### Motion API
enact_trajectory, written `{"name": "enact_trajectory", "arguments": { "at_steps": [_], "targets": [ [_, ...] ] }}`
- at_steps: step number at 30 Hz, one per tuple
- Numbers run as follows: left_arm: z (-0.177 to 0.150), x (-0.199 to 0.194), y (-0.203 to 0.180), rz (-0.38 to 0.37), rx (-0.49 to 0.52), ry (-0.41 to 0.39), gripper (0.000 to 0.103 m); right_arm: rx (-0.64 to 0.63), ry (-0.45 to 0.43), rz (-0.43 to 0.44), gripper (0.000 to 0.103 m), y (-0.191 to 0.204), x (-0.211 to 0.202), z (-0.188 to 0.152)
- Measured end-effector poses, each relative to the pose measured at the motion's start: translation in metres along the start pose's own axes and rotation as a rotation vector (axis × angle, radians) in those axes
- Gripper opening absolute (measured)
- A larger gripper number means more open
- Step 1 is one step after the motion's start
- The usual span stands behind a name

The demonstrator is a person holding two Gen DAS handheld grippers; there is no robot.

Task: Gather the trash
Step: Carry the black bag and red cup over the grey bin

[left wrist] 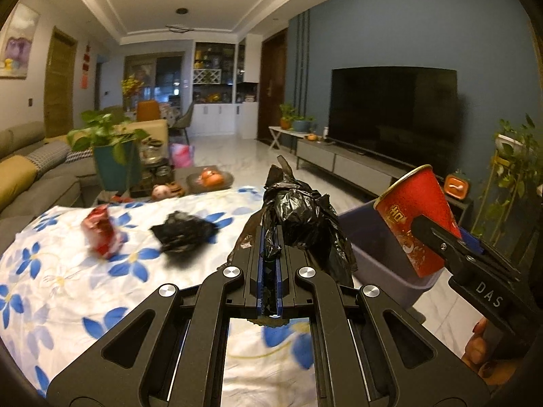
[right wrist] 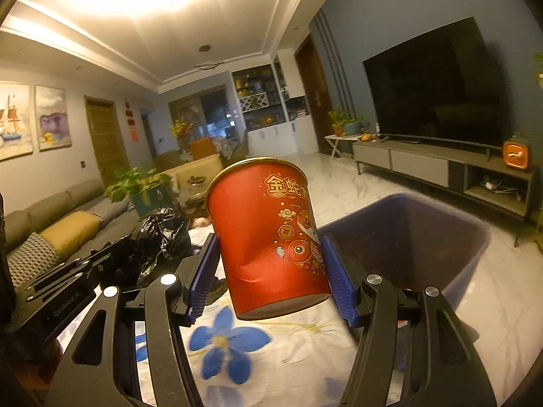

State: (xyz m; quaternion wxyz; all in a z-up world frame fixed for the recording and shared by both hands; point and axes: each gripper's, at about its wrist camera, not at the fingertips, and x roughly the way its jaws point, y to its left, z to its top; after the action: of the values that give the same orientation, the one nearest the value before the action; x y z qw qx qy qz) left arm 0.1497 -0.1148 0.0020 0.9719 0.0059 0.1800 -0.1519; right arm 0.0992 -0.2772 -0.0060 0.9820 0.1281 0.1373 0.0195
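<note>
I have both loads up over the flowered cloth on the counter (left wrist: 68,271), heading for the blue bin (right wrist: 441,237) that stands at its right edge.

My left hand-held gripper (left wrist: 270,237) is clenched tight on a fold of a crumpled black bag (left wrist: 298,213). Only a thin pinch of film sits between the pads, and most of the bag bulges free above and to the right. I judge that fold could slide out if I swing fast, and the loose tail could snag on the bin rim or on the other gripper, which sits close on the right.

My right hand-held gripper (right wrist: 271,264) is grasping a red cup (right wrist: 268,234) by its lower half, tilted, with the bin just behind it. The wall is already creased near the left pad, so the cup is soft. It tapers toward the base, so I think it could slip upward out of the pads, or crush further if I squeeze harder. If I release before the cup is well over the opening, it may hit the rim and roll onto the cloth or the floor.

A red wrapper (left wrist: 101,234) and a second black wad (left wrist: 183,234) lie on the cloth to the left, both blurred, not yet collected.
</note>
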Motion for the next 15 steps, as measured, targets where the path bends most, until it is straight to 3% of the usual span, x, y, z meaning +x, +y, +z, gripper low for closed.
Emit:
{"name": "enact_trajectory", "arguments": {
  "at_steps": [15],
  "targets": [
    [0.028, 0.043, -0.063, -0.103, 0.032, -0.034, 0.004, 0.080, -0.078, -0.146, 0.060, -0.075, -0.004, 0.019]
  ]
}}
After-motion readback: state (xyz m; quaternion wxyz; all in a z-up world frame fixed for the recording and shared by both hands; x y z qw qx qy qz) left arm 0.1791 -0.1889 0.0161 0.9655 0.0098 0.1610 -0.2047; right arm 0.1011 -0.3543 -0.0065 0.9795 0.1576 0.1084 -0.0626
